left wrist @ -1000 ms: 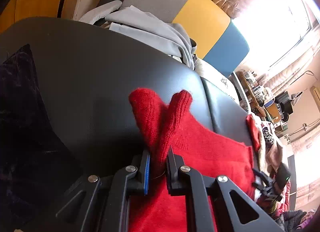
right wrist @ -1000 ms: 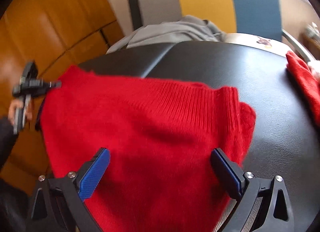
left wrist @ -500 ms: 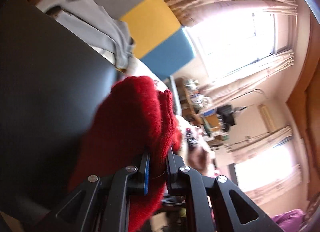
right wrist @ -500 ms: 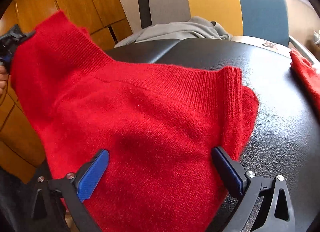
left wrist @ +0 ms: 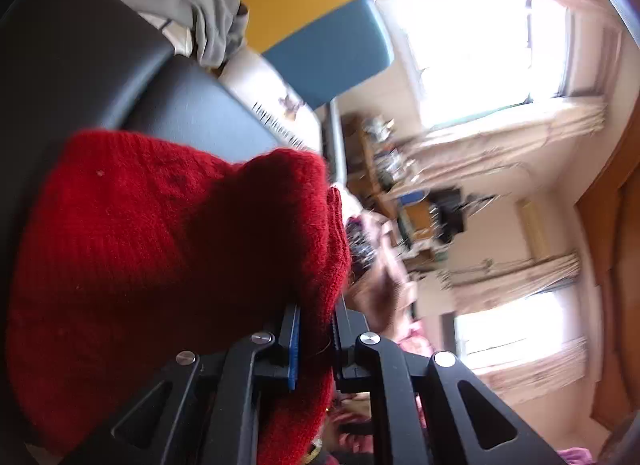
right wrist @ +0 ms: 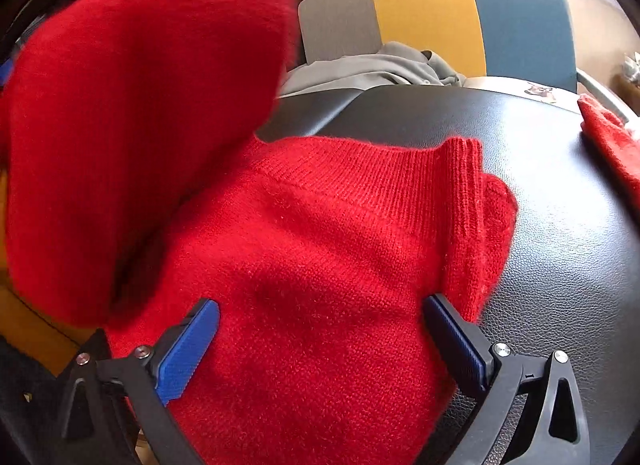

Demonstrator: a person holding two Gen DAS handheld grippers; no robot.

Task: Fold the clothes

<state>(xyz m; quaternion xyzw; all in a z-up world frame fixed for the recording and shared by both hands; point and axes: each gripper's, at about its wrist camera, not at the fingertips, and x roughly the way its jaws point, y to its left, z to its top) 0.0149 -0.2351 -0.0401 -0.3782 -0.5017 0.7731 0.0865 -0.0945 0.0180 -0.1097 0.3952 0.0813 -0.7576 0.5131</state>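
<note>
A red knitted sweater lies on the black padded table. My left gripper is shut on an edge of the red sweater and holds that part lifted high. In the right wrist view the lifted part hangs over the left of the sweater. My right gripper is open wide, its blue pads on either side of the flat sweater body, not clamping it.
A grey garment is heaped at the table's far edge, before a chair with grey, yellow and blue back panels. Another red piece lies at the table's right edge. Cluttered shelves and bright windows stand beyond.
My left gripper has lifted the sweater edge off the table and swung it up and over toward the right. My right gripper has stayed open over the sweater body.
</note>
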